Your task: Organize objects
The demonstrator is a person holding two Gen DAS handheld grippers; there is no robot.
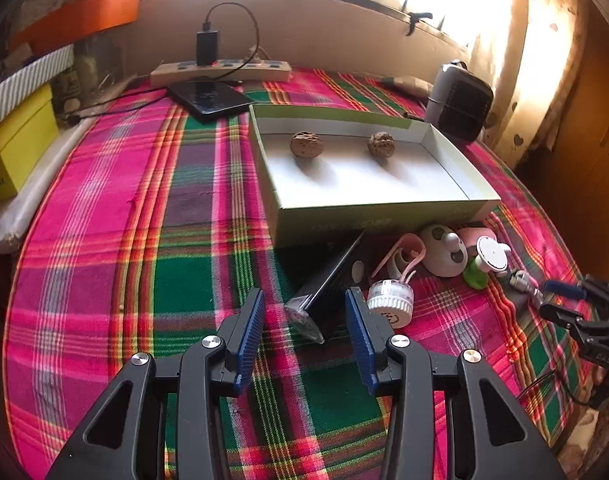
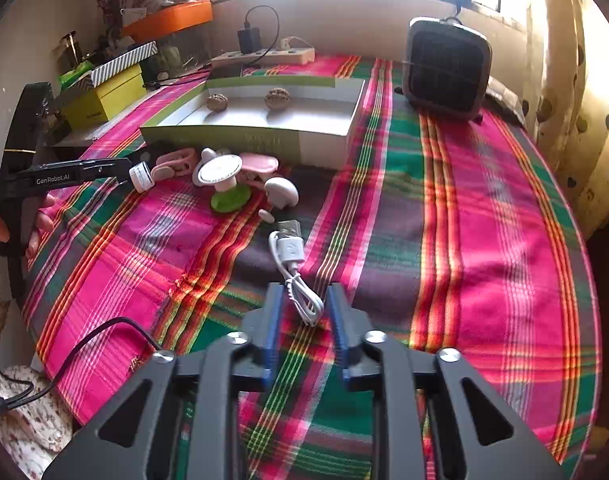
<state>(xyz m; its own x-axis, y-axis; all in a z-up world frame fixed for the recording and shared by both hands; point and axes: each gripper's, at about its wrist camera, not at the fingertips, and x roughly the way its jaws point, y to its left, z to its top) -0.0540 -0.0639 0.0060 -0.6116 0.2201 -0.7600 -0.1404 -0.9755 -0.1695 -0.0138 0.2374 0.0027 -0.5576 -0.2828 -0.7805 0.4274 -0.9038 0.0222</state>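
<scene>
Right gripper has its jaws spread, nothing pinched, with the looped end of the white USB cable lying right in the gap between the blue pads. The cable's long axis runs pretty much straight away from the gripper, out toward the plug end, so I'd guess a squeeze here catches the thin cord loop rather than the fat plug body (could slip, thin cord on cloth). This hand is clearly the nearer one for the cable.

Left gripper is also spread wide and empty, hovering over the plaid cloth. Just ahead of it is a dark flat box lying tilted, long axis pointing up and to the right toward the tray, with a crinkly clear wrapper bit at its near end. The white ridged cap thing sits just beside the right pad, maybe touching, can't tell.

Further out there's the little pile: a pink clip, a white round gadget, and a green-footed suction piece, all just in front of the shallow white tray. The tray holds two walnuts well apart from each other, rest of it bare.

Hard to read: the pile overlaps itself so I can't say what's touching what, and the window glare wipes out the back.
</scene>
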